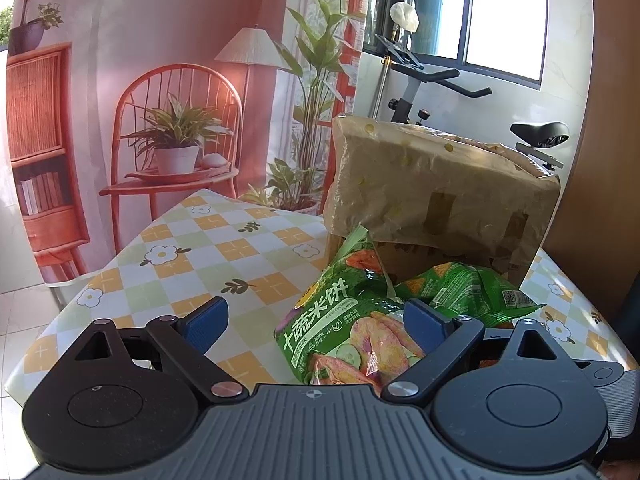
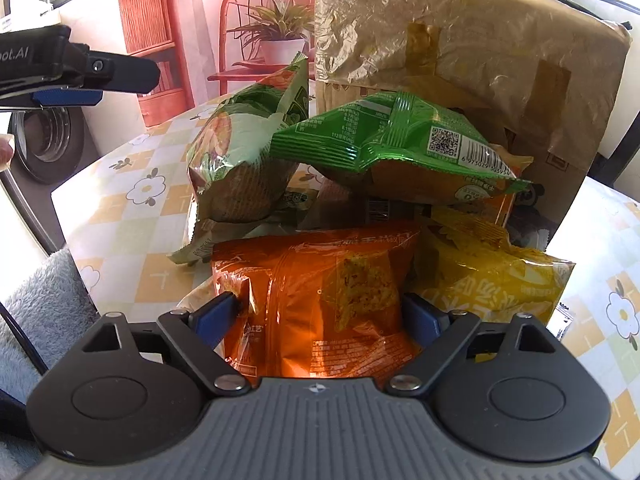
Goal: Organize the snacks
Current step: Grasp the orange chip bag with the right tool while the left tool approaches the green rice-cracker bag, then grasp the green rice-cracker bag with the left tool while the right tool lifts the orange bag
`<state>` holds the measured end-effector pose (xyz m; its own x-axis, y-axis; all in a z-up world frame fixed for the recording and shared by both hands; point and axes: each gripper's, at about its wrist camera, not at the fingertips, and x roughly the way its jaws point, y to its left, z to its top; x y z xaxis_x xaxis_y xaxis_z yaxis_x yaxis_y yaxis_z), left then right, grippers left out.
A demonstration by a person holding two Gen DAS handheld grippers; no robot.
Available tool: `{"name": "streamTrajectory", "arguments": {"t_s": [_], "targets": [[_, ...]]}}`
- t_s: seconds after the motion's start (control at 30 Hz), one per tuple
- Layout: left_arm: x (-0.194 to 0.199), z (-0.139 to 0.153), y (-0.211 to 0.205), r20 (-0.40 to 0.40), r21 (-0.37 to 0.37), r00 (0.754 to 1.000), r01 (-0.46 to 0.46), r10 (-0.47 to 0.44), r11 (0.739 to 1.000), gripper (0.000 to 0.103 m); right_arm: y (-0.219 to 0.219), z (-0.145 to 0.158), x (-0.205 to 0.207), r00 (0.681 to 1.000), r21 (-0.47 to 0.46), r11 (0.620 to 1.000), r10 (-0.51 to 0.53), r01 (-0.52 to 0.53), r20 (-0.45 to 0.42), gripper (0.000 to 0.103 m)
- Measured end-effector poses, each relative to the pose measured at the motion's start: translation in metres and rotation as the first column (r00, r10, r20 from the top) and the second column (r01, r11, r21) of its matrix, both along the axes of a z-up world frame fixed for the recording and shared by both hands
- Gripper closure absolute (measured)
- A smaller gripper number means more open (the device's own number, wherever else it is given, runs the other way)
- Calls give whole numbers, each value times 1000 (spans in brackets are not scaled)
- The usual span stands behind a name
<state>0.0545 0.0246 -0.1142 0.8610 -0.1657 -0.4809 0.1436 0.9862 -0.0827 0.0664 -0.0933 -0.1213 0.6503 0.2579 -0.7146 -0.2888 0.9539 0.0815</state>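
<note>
Straddling the orange snack bag (image 2: 316, 300) at lower centre, the right gripper (image 2: 320, 316) is partly spread, pads beside its sides without clear pinch, so picking looks underway, needing further closing, while the left gripper (image 1: 316, 320) gapes empty.

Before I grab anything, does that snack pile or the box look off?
Yes. The snack bags lie heaped against the cardboard box: a green bag rides on others, above the orange bag. The box's plastic wrap is wrinkled and patched with tape. No spill shows.

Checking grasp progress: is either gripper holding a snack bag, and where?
Left gripper holds nothing. Right gripper brackets the orange bag's lower half; whether it is gripped cannot be told.
</note>
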Motion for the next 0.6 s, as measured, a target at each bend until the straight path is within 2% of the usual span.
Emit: {"name": "streamTrajectory", "arguments": {"t_s": [0.17, 0.6], "targets": [[0, 0, -4, -1, -5, 1000, 6, -6, 1000, 7, -15, 8, -10, 998, 43, 998, -46, 44, 35, 36], [8, -2, -15, -20, -27, 1000, 23, -24, 999, 8, -54, 36, -27, 960, 129, 967, -236, 218, 150, 39]]}}
